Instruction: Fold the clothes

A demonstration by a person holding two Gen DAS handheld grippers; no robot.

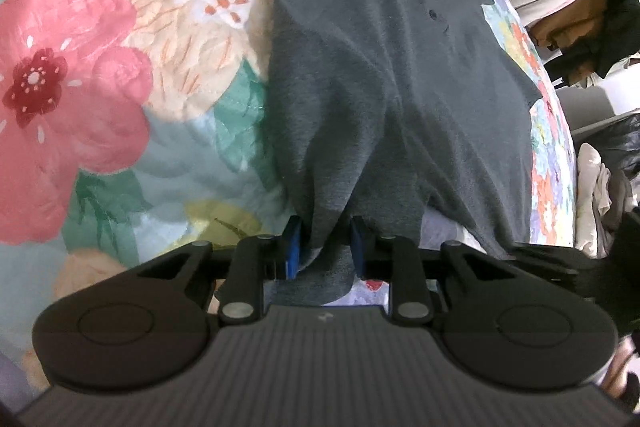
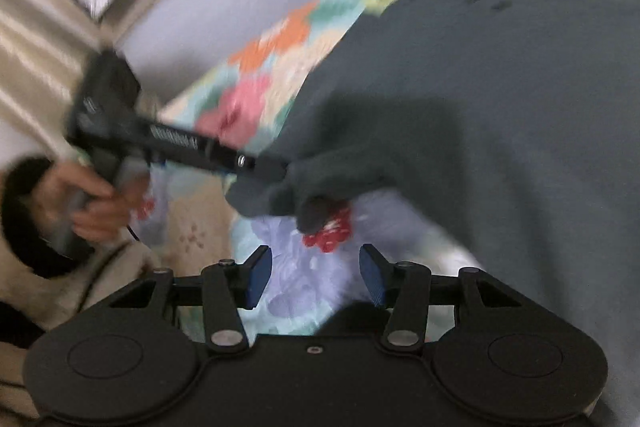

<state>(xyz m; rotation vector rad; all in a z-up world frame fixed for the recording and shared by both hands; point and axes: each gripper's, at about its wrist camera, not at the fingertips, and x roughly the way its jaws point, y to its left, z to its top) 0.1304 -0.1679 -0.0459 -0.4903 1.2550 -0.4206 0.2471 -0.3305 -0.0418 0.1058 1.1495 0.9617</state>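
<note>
A dark grey button-up shirt (image 1: pixel 392 75) lies on the floral bedspread (image 1: pixel 100 75), collar at the far end. My left gripper (image 1: pixel 326 247) is shut on the shirt's near hem, with a fold of cloth bunched between its blue pads. In the right wrist view the same shirt (image 2: pixel 500 107) fills the right side, and the left gripper (image 2: pixel 276 169) shows from the side, pinching the hem and lifting it. My right gripper (image 2: pixel 316 275) is open and empty, just short of the lifted hem, over the bedspread (image 2: pixel 296 291).
The bed's right edge (image 1: pixel 556 155) drops off to a clothes rack (image 1: pixel 592 7) and piled laundry (image 1: pixel 600 187). A person's hand (image 2: pixel 88 203) holds the left gripper's handle. A wall and curtain (image 2: pixel 48 39) stand at the left of the right wrist view.
</note>
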